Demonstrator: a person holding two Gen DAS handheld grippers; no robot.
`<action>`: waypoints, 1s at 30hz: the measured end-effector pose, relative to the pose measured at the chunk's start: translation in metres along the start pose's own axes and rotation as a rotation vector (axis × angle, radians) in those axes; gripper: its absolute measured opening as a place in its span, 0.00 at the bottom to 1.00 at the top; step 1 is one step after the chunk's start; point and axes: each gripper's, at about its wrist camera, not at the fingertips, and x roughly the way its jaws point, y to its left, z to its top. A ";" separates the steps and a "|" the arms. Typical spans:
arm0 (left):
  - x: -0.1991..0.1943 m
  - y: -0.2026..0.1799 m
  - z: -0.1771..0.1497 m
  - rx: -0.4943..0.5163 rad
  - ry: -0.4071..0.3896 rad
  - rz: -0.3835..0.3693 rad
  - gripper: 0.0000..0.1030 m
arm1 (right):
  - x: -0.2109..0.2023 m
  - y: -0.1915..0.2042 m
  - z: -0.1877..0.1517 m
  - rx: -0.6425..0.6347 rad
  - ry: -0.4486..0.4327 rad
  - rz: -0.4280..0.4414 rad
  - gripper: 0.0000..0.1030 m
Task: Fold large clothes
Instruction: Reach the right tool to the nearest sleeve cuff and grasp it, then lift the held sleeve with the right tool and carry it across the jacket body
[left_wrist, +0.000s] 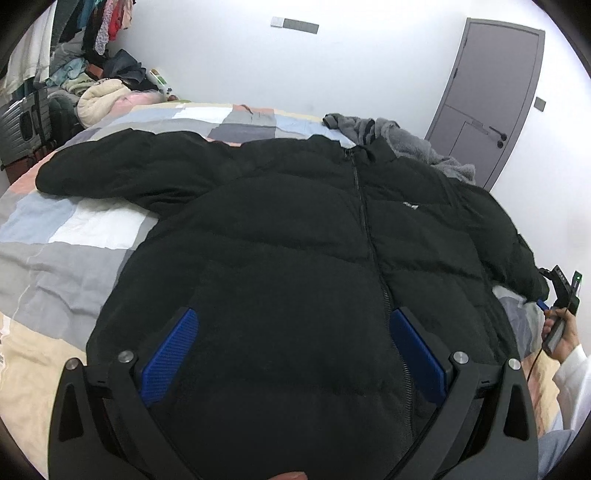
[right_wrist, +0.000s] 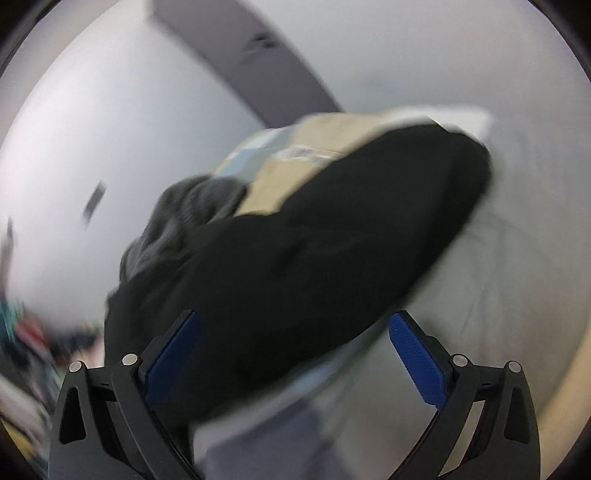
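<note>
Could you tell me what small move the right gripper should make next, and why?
Probably close the right gripper on the jacket sleeve: its fingers are open around the sleeve, which lies spread outward on the bed, unfolded.

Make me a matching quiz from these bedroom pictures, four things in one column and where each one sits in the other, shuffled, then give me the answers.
Things:
1. black puffer jacket
2. grey fleece garment
3. grey door
4. cream blanket

Places:
A. in the white wall, beyond the far right corner of the bed
B. on the clutter pile by the bed's far left corner
C. spread flat, zipped, across the patchwork bed cover
D. bunched on the bed just past the jacket's collar

Pairs: 1-C, 2-D, 3-A, 4-B
</note>
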 end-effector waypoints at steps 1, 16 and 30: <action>0.004 0.000 0.000 -0.003 0.009 0.002 1.00 | 0.003 -0.008 0.003 0.036 -0.006 0.006 0.98; 0.040 0.003 0.010 -0.004 0.033 0.061 1.00 | 0.045 -0.072 0.074 0.233 -0.209 0.033 0.47; 0.023 0.008 0.011 0.014 0.017 0.063 1.00 | -0.034 -0.035 0.097 0.115 -0.271 -0.068 0.07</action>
